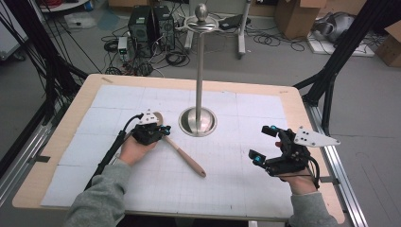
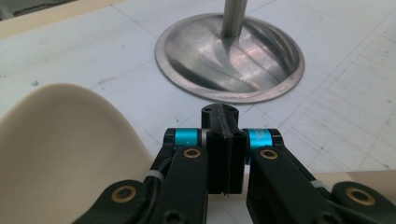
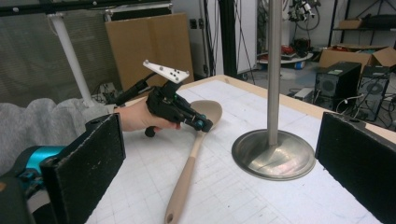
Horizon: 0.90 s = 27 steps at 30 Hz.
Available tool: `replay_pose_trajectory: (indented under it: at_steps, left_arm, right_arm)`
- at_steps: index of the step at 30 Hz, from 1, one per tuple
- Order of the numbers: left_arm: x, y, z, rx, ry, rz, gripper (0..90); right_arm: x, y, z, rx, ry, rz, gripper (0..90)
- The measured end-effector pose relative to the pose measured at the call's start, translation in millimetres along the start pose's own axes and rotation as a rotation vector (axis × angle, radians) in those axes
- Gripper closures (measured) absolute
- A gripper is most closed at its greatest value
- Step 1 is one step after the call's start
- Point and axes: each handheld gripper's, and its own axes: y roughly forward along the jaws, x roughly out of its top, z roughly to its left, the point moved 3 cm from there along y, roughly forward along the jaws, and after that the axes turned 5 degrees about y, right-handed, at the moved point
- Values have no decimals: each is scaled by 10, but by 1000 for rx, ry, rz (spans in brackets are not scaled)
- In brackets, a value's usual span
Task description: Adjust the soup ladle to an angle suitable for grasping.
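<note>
Left tool (image 1: 165, 131) low over the bench, jaws pressed together with no gap, hand gripping its body, grey sleeve on the forearm. Right tool (image 1: 264, 143) held higher and well apart, tilted, jaws spread wide with nothing between them.

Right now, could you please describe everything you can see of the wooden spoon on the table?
The wooden spoon is pale, beige wood in one piece, with a broad, shallow oval bowl, a long rounded handle and a small hole near the handle's end. It lies flat on the white gridded mat, bowl toward the metal stand's round base and handle running toward the person. The left tool is shut on its neck, just below the bowl.
</note>
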Motion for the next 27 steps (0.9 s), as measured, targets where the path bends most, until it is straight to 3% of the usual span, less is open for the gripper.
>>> replay_pose_trajectory:
  at_steps: [9,12,15,20,27]
  left_arm:
    - [40,159,-12,20,16,74,897]
    - [24,189,22,24,-12,101,897]
    - [14,201,43,18,-13,123,897]
    - [8,230,57,3,-37,136,897]
    - [25,224,32,6,-20,165,899]
  right_arm:
    - [-6,35,28,27,8,10,4]
    - [-9,40,31,29,5,15,3]
    - [-16,45,27,28,9,18,3]
    - [-33,62,19,26,14,25,3]
    - [-37,85,21,28,8,30,3]
